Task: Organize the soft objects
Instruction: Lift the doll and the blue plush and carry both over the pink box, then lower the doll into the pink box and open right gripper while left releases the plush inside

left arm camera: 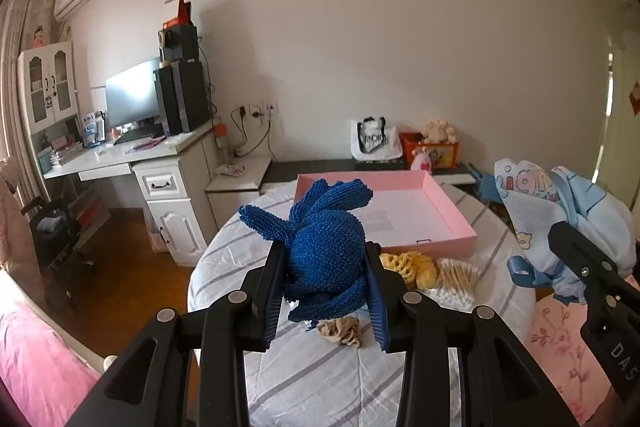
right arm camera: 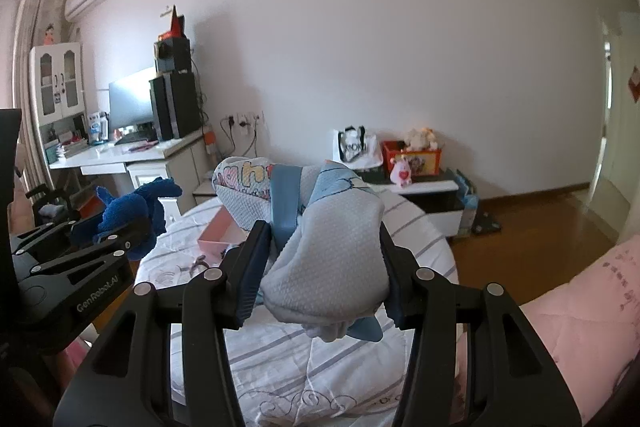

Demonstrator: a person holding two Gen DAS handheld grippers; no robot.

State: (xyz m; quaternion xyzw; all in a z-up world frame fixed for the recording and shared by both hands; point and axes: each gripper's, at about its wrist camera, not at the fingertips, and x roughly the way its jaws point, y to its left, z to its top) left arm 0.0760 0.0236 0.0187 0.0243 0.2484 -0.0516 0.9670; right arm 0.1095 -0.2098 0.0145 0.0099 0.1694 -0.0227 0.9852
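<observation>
My left gripper [left arm camera: 326, 287] is shut on a dark blue knitted cloth [left arm camera: 324, 247], bunched up and held above the striped bed cover [left arm camera: 320, 379]. My right gripper [right arm camera: 320, 267] is shut on a light blue baby garment [right arm camera: 332, 251] with blue straps and a cartoon print; the same garment [left arm camera: 560, 211] and gripper show at the right of the left wrist view. Just beyond the blue cloth lies an open pink box [left arm camera: 448, 203], its floor bare. The blue cloth [right arm camera: 132, 207] and left gripper also appear at the left of the right wrist view.
On the cover near the box lie a yellow sponge-like piece [left arm camera: 408, 265], a pack of cotton swabs [left arm camera: 460, 275] and a beige stocking [left arm camera: 340, 333]. A pink quilt [right arm camera: 580, 327] lies to the right. Beyond the bed stand a white desk [left arm camera: 132, 159] and a low cabinet [right arm camera: 432, 187].
</observation>
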